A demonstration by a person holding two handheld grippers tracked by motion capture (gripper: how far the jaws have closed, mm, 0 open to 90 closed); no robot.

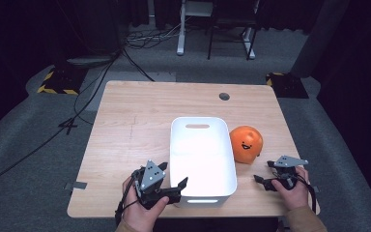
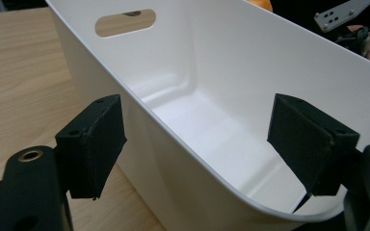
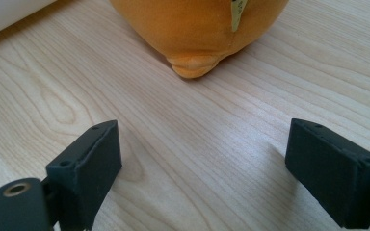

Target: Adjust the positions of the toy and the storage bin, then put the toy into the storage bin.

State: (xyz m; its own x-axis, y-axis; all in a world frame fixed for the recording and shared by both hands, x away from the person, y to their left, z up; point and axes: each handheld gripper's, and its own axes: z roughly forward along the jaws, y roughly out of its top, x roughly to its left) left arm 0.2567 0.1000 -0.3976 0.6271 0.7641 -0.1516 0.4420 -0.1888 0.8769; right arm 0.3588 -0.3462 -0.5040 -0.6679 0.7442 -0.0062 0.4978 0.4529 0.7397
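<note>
A white plastic bin (image 1: 175,140) with a handle slot stands mid-table, with nothing inside it. Just right of it sits an orange round plush toy (image 1: 246,143) with a smiling face. My left gripper (image 1: 175,174) is open at the bin's near left corner. In the left gripper view the bin wall (image 2: 250,53) runs between the jaws of the left gripper (image 2: 197,144), one jaw outside and one inside. My right gripper (image 1: 263,171) is open near the toy's front right. In the right gripper view the plush toy (image 3: 197,24) lies just ahead of the right gripper (image 3: 202,159), with bare wood between the jaws.
The wooden table (image 1: 130,125) has a round cable hole (image 1: 224,96) near its far edge. Cables (image 1: 82,101) trail over the grey floor to the left. Desk and chair legs (image 1: 212,34) stand beyond the table. A corner of the bin (image 3: 5,14) shows at the upper left.
</note>
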